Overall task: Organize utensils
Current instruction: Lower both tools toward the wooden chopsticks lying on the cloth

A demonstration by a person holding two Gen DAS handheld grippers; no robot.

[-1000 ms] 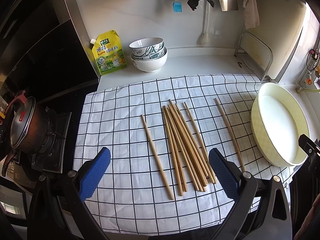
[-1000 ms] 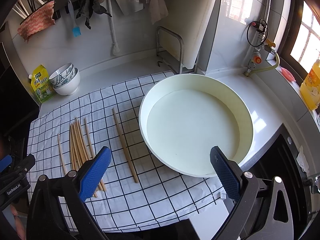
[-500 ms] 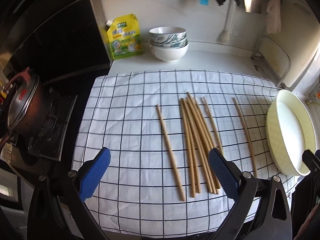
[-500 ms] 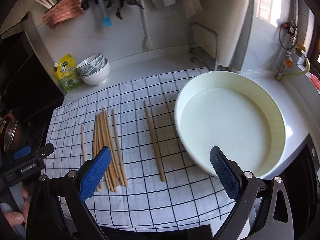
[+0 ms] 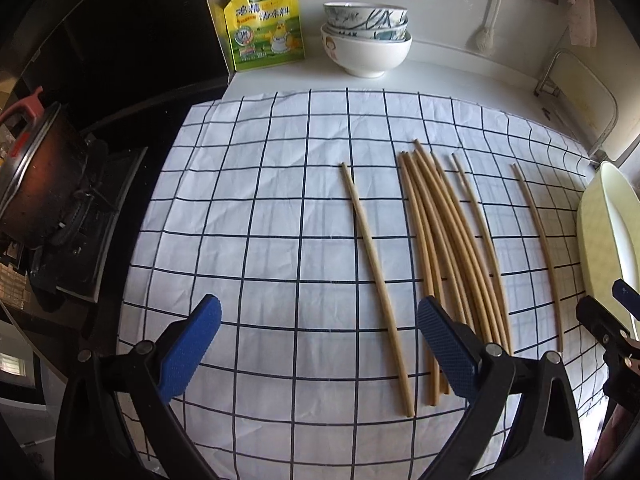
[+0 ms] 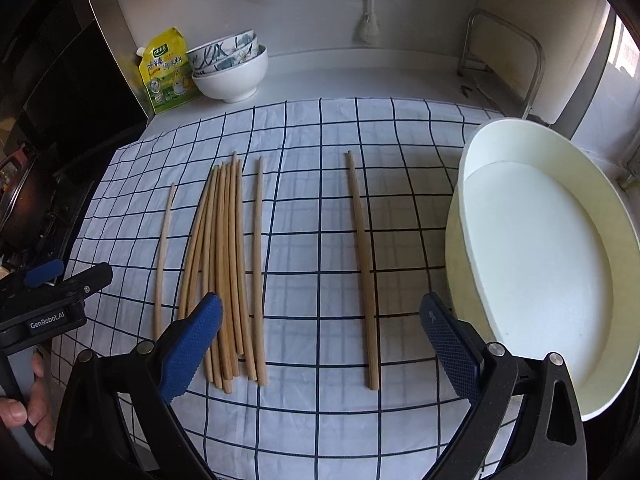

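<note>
My left gripper [image 5: 318, 344] hangs with its blue-padded fingers [image 5: 190, 346] spread wide and empty above the white cloth with a dark grid [image 5: 256, 208] that covers the kitchen surface. My right gripper [image 6: 320, 344] is likewise wide open, gripping nothing. Between the left fingers lies a single pale wooden chopstick [image 5: 376, 280], apart from the rest. Just to its right a loose bundle of wooden chopsticks [image 5: 444, 240] fans out, its near ends passing behind my right-hand pad. In the right wrist view another lone wooden chopstick [image 6: 362, 268] lies between that gripper's fingers, near the large round cream-coloured tray [image 6: 472, 152] at the cloth's right edge. Beyond the cloth stand stacked white and patterned ceramic bowls [image 5: 366, 44] beside a yellow-green refill pouch [image 5: 264, 24]. A dark cooking pot [image 5: 32, 176] sits on the stove at left.
</note>
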